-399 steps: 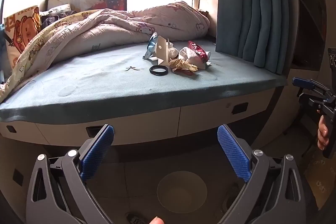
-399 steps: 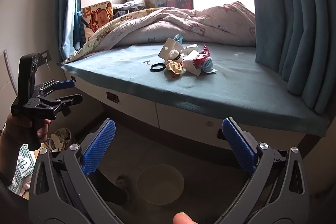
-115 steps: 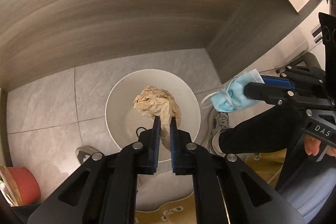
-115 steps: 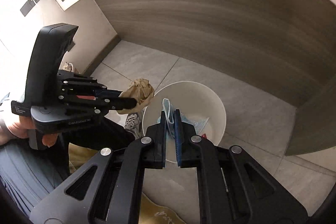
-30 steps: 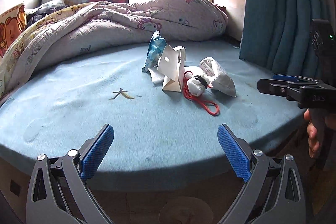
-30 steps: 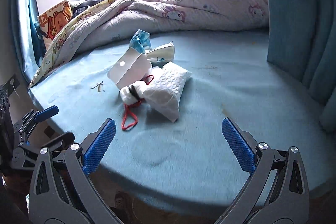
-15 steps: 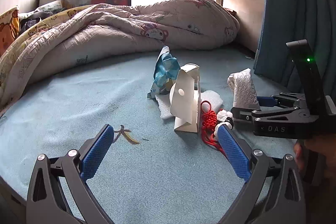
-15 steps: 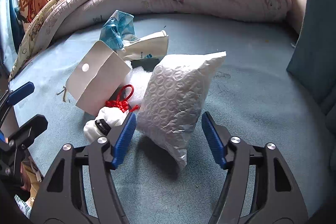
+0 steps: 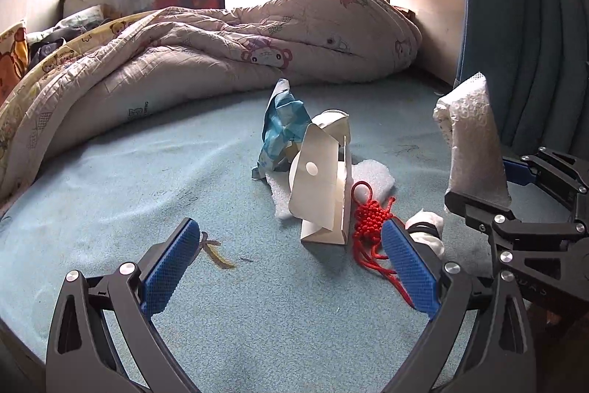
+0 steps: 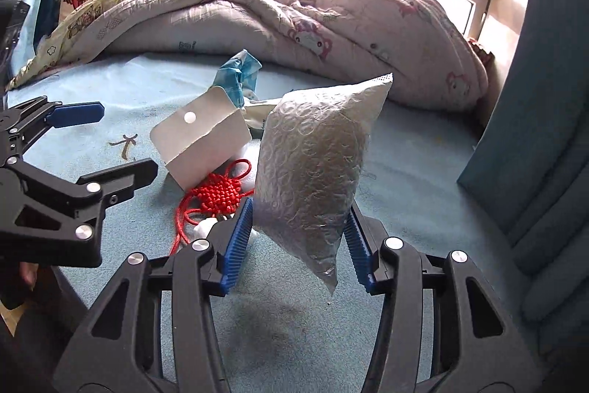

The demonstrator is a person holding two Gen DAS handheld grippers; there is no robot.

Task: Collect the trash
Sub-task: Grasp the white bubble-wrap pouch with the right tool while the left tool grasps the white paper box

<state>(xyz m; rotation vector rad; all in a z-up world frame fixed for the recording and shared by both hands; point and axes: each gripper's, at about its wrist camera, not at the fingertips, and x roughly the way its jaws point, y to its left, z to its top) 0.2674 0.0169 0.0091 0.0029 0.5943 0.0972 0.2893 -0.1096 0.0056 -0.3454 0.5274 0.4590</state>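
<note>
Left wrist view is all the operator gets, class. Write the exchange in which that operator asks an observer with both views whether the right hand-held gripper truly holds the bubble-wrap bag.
Operator: I see the bubble-wrap bag upright over the right hand-held gripper, but only from one side. Is it clamped?
Observer: Yes. The right wrist view shows both blue pads against its lower part. The jaws have just been closing on it.
Operator: Did the red knot get caught too?
Observer: No. It lies on the bed, outside the jaws, beside the pad on the picture's left.
</note>
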